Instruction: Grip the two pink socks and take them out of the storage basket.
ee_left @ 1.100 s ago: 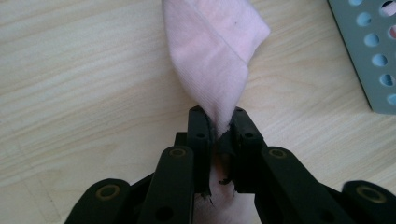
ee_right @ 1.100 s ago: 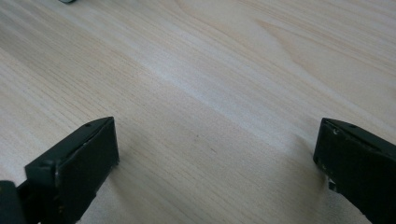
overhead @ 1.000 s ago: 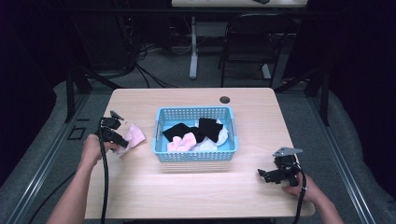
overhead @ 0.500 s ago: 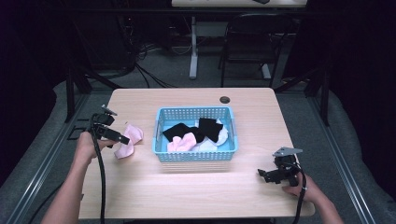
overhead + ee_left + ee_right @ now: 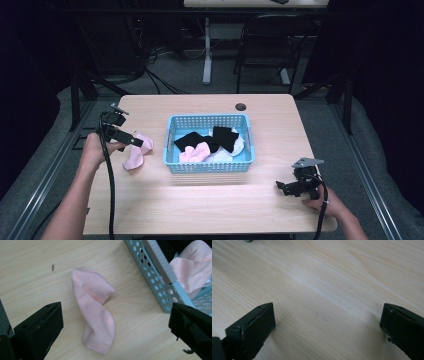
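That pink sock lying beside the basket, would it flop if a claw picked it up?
Probably. The pink sock lies twisted and folded on the table, so it looks soft and would likely droop. It seems light. Pushed, it would likely bunch up rather than slide.
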### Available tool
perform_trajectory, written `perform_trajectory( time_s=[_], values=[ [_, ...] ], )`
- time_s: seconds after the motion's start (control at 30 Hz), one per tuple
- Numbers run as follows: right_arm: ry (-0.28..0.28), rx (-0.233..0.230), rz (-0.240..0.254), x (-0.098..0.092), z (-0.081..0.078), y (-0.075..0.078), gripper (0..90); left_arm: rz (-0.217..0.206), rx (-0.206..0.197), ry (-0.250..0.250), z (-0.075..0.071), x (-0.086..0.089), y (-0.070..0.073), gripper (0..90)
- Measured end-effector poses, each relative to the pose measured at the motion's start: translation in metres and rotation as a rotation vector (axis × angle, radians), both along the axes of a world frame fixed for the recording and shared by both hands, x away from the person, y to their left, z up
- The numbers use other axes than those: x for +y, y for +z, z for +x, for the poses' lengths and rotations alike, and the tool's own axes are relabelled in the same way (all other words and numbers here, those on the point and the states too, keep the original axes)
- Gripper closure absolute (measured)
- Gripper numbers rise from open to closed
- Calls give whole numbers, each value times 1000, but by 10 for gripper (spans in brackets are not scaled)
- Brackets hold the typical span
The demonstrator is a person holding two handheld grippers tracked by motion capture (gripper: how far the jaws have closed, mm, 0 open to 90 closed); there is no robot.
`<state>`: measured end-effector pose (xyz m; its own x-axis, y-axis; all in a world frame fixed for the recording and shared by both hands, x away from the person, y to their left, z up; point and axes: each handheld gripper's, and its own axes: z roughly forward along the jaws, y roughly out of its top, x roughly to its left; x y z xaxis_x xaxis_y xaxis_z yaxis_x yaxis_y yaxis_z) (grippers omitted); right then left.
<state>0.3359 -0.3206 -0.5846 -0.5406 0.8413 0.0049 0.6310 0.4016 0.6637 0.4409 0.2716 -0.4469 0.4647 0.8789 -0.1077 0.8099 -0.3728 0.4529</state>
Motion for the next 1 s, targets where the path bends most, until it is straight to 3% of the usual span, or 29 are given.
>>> perform_trajectory(
  time_s=[0.37, 0.57, 1.0],
  values=[
    [1, -1, 0, 0, 0, 0, 0, 25, -49, -84, 1, -37, 24, 0],
    [1, -1, 0, 0, 0, 0, 0, 24, -62, -133, 3, -61, 29, 0],
    [1, 0, 0, 0, 0, 0, 0, 50, -14, -243, 14, -123, 15, 2]
  ],
)
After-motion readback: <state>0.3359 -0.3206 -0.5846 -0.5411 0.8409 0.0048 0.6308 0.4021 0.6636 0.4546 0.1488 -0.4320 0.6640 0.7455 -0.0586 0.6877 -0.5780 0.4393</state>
